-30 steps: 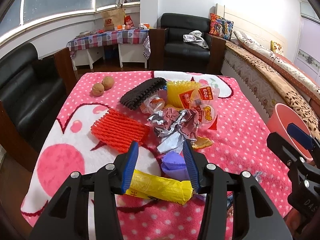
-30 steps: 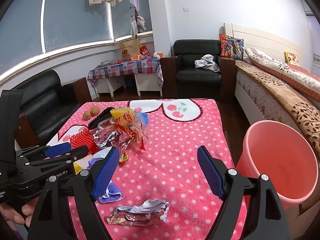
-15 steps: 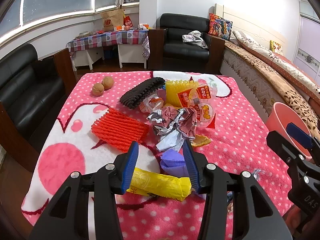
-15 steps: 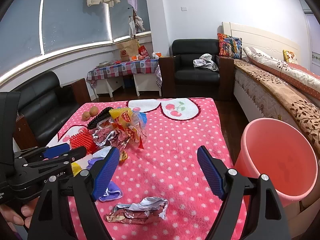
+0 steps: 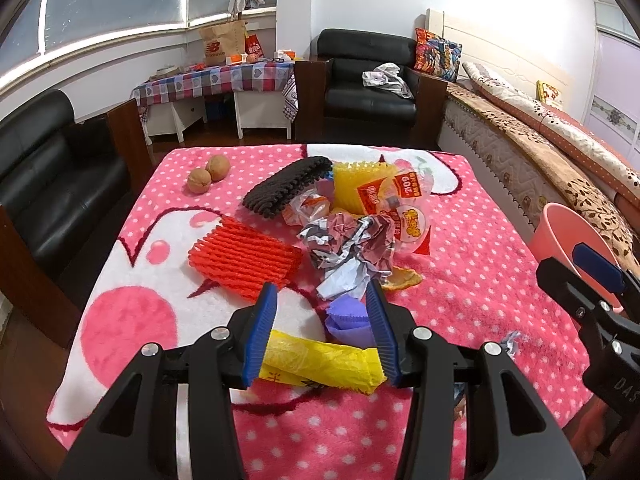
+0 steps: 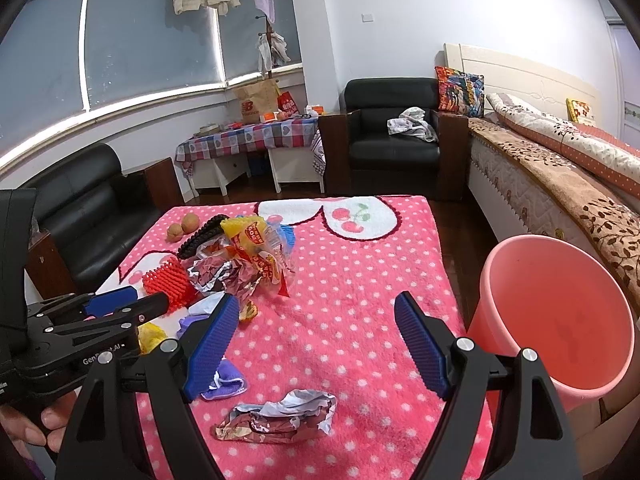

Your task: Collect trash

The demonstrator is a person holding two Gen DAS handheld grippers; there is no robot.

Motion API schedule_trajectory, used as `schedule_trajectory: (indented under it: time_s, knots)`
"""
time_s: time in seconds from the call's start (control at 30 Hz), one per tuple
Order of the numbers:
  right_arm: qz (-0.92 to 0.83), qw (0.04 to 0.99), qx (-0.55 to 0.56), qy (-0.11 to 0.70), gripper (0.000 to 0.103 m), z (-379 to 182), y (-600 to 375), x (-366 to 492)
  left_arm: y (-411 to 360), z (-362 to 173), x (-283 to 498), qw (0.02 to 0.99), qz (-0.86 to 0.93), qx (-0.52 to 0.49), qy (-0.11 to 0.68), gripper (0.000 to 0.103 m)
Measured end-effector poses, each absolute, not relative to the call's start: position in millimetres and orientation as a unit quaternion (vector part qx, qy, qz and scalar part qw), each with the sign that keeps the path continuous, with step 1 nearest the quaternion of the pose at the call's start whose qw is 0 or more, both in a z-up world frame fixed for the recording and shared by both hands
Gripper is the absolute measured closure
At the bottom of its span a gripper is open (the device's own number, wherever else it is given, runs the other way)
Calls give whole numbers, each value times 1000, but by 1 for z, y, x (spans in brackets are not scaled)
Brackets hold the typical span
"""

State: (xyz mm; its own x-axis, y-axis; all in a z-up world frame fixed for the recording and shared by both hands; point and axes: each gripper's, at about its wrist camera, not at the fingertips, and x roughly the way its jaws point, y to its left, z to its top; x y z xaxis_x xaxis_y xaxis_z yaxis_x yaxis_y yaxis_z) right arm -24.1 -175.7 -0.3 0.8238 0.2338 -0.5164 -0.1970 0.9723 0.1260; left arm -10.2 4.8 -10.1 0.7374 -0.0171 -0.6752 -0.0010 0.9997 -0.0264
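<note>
Your left gripper (image 5: 322,330) hangs over the near edge of the tabletop, jaws spread around a yellow plastic bag (image 5: 320,364), not yet clamped. Your right gripper (image 6: 316,344) is released above a crumpled foil wrapper (image 6: 276,416). Next, squeeze, then carry to the pink plastic bucket (image 6: 556,320) on the right.
</note>
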Motion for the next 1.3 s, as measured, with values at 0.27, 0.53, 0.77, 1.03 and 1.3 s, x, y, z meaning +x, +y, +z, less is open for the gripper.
schedule_trajectory:
  time_s: [0.27,0.53,0.77,1.03,1.3]
  knots:
    - [119,953,33,278,24,0,-173,-25,10,-11,-8,929,2,-17,371,56]
    - [120,951,37,282,24,-2,-176,-25,8,-13,-7,928,-2,-15,372,56]
    - [126,949,38,288,24,-3,-179,-25,14,-14,-10,928,-6,-29,372,56]
    - [151,943,37,295,24,-5,-176,-27,30,-15,-21,927,-17,-43,373,56]
    - [182,936,14,302,26,-9,-163,-31,35,-16,-40,923,-46,-32,380,56]
